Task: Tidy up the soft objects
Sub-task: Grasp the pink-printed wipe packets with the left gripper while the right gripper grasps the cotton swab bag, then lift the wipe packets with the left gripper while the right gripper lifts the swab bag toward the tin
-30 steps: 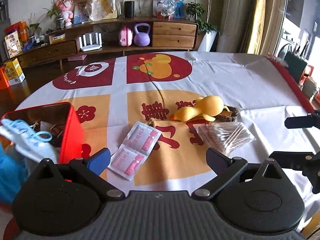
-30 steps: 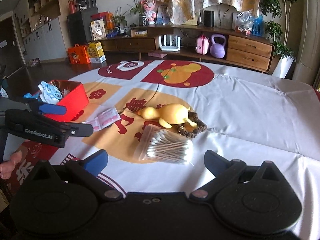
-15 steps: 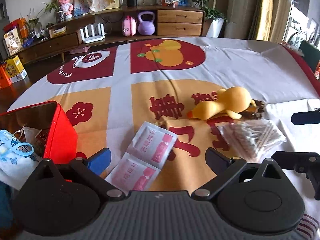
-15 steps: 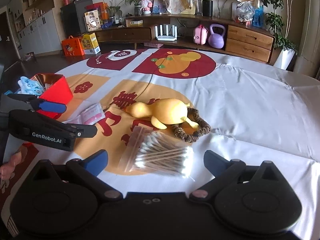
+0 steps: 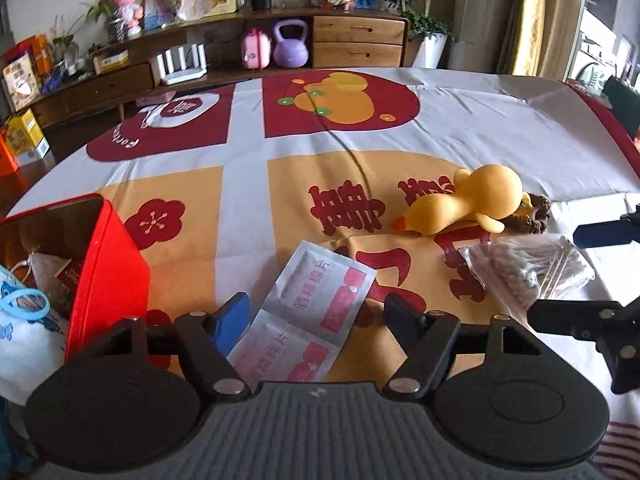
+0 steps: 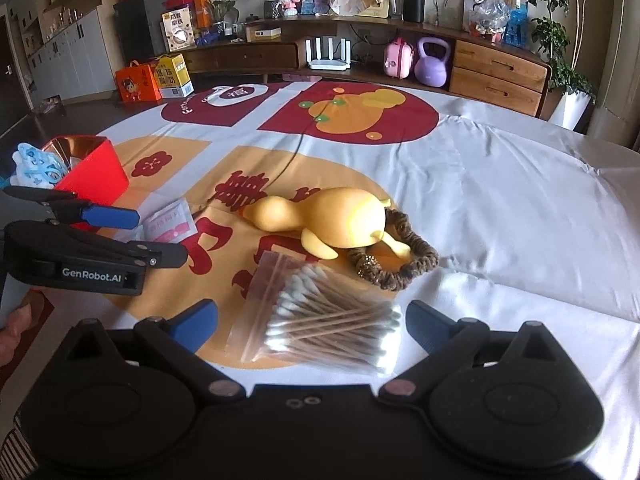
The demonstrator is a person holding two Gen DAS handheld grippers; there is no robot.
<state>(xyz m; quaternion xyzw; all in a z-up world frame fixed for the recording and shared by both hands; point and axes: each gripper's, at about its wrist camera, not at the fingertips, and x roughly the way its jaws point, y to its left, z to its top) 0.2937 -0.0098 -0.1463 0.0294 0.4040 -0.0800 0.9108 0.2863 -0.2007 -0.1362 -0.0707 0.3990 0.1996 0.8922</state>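
My left gripper point(image 5: 316, 312) is open, its fingers on either side of a strip of pink-and-white alcohol pad packets point(image 5: 308, 312) on the cloth. My right gripper point(image 6: 312, 320) is open around a clear bag of cotton swabs point(image 6: 324, 320). A yellow rubber duck point(image 6: 328, 222) lies beyond it, resting on a brown hair scrunchie point(image 6: 400, 268). A red box point(image 5: 100, 264) at the left holds a small pouch, and a blue-and-white face mask point(image 5: 24, 320) lies by its near side. The left gripper also shows in the right wrist view point(image 6: 160, 236).
The table carries a red, orange and white printed cloth point(image 5: 248, 184) that turns plain white on the right point(image 6: 520, 184). A wooden sideboard point(image 6: 360, 52) with a purple kettlebell and pink case stands behind. A dark cord point(image 5: 352, 152) runs across the cloth.
Both grippers have moved forward and down. The pad packets now lie between my left fingers and the swab bag between my right fingers. The left jaws have narrowed a little.
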